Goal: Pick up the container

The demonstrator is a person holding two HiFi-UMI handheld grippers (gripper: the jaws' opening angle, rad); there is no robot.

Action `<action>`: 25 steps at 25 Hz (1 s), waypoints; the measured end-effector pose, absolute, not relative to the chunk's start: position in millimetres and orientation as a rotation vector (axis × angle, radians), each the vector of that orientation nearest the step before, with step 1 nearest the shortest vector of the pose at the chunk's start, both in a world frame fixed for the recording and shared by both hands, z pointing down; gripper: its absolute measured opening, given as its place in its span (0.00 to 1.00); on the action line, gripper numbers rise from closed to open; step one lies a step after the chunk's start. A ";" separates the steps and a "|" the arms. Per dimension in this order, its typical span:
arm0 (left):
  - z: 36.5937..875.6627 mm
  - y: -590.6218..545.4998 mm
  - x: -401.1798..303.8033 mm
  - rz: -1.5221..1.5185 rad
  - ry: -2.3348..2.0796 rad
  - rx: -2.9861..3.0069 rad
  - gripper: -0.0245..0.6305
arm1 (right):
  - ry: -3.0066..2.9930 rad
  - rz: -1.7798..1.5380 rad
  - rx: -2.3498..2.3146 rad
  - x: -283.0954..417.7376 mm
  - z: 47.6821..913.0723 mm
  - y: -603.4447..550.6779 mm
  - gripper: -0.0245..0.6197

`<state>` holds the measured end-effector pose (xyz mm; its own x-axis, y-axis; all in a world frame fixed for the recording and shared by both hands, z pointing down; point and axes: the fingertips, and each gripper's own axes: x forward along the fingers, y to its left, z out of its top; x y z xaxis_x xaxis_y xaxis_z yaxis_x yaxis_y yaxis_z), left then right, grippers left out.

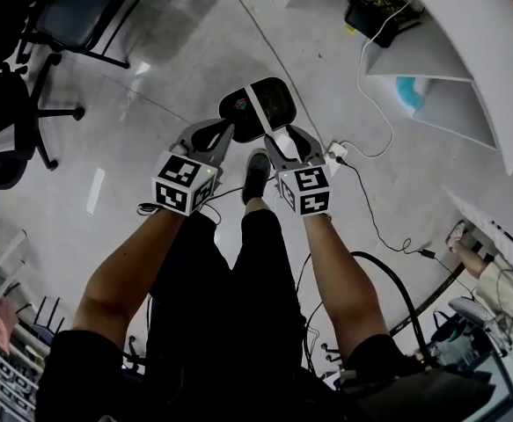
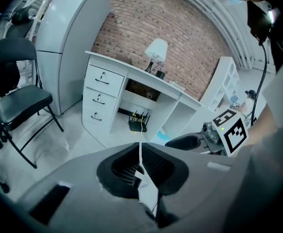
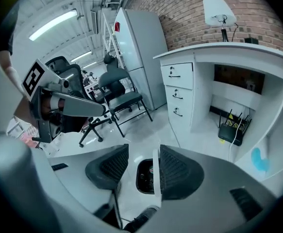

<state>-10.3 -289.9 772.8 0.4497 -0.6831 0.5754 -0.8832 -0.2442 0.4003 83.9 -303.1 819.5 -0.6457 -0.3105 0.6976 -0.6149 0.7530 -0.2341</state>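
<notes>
Head view first: the black container [image 1: 274, 104] sits on the grey floor [image 1: 194, 51] at upper centre of the frame, just above the person's shoe [image 1: 256, 176], with a white band slanting across it; whether that is a handle I can't say. Both tools point up the frame at it, the left gripper [image 1: 221, 134] by its lower left edge and the right gripper [image 1: 289, 141] overlapping its lower right edge, so the tub lies dead ahead between the two, and I judge the right one nearer. It looks close to square, so there is no clear long axis to line up on. Over to the left gripper view: the left gripper [image 2: 141, 152] has its ribbed pads closed together, only a thin white strip along the seam, and the container doesn't show here. Now the right gripper view: the right gripper [image 3: 143, 154] has its pads well apart, and there's the container [image 3: 143, 176], framed in the gap at lower centre, beyond the tips and untouched. By my reading, the pickup falls to the right hand.
</notes>
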 end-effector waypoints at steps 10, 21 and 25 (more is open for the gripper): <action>848.0 -292.7 -20.2 0.363 -1.297 1.954 0.05 | -2.219 0.693 0.701 70.8 912.0 -312.5 0.31; 913.9 -290.9 -3.8 0.458 -1.225 1.992 0.05 | -2.161 0.636 0.630 64.6 988.2 -311.0 0.32; 932.6 -294.4 -9.9 0.462 -1.233 1.965 0.05 | -2.142 0.627 0.622 64.4 1008.7 -310.1 0.32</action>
